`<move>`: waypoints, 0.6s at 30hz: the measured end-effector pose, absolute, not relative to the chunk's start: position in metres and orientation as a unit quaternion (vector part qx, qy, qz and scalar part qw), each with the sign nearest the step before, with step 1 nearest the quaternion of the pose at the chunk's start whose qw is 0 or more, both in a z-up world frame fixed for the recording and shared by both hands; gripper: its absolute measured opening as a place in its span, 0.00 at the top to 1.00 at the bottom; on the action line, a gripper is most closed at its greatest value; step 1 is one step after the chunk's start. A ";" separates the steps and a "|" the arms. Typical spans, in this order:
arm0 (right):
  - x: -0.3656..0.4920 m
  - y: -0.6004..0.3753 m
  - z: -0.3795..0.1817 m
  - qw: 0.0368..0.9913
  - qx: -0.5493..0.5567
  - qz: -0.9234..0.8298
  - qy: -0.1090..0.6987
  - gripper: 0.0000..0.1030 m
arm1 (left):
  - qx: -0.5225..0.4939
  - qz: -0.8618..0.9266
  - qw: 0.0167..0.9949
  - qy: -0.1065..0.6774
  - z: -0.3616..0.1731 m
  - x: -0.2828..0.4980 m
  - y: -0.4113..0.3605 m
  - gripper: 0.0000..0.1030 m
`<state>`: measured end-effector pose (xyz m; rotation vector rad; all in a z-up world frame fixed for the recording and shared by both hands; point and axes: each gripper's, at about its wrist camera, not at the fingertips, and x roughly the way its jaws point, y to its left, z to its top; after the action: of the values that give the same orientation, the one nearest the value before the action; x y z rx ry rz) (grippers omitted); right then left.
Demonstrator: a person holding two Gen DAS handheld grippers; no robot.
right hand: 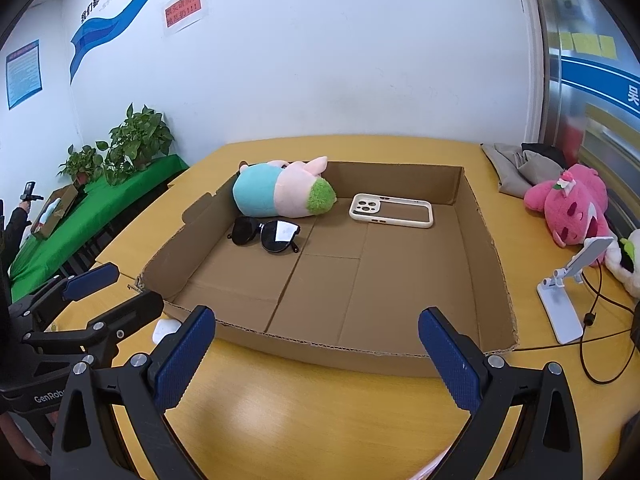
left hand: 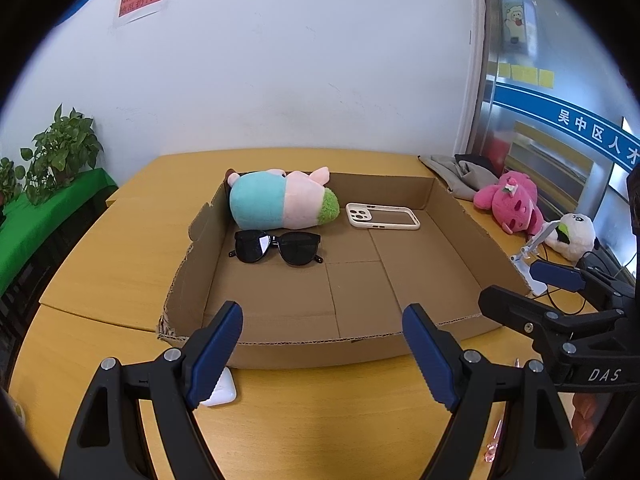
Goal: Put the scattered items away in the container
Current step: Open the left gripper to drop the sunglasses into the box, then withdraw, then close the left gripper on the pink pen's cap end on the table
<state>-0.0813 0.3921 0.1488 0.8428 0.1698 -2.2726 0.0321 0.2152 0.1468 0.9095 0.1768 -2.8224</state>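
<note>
A shallow cardboard tray (left hand: 460,224) (right hand: 486,264) lies on the yellow table. Inside it are a blue-pink plush toy (left hand: 276,200) (right hand: 280,194), black sunglasses (left hand: 276,246) (right hand: 264,234) and a cream phone case (left hand: 382,216) (right hand: 390,210). A small white case (left hand: 220,394) (right hand: 164,328) lies on the table in front of the tray's near left corner. My left gripper (left hand: 322,354) is open and empty, just short of the tray's near wall, with the white case beside its left finger. My right gripper (right hand: 316,354) is open and empty at the tray's near wall.
A pink plush (left hand: 508,200) (right hand: 572,208), a white panda plush (left hand: 572,236), a white phone stand (right hand: 560,300) with a cable, and grey cloth (right hand: 520,168) lie right of the tray. Pink pens (left hand: 494,444) lie at the near right. Potted plants (right hand: 132,140) stand at the left.
</note>
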 end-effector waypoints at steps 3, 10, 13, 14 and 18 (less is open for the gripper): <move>-0.081 0.393 0.148 0.348 0.325 -0.877 0.068 0.00 | 0.305 -0.946 0.083 0.064 0.147 0.033 0.216 0.20; -0.083 0.403 0.144 0.348 0.329 -0.876 0.061 0.00 | 0.316 -0.944 0.076 0.065 0.141 0.031 0.221 0.20; -0.090 0.423 0.134 0.338 0.343 -0.875 0.050 0.00 | 0.340 -0.936 0.059 0.066 0.128 0.025 0.227 0.20; -0.094 0.432 0.128 0.325 0.351 -0.877 0.052 0.00 | 0.350 -0.933 0.049 0.070 0.122 0.024 0.230 0.20; -0.115 0.479 0.092 0.262 0.409 -0.874 0.026 0.00 | 0.391 -0.917 -0.010 0.082 0.095 0.017 0.251 0.20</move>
<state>-0.1155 0.4790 0.0916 1.1075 0.0710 -2.3643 0.0166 0.2511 0.0952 1.2373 0.2577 -2.8971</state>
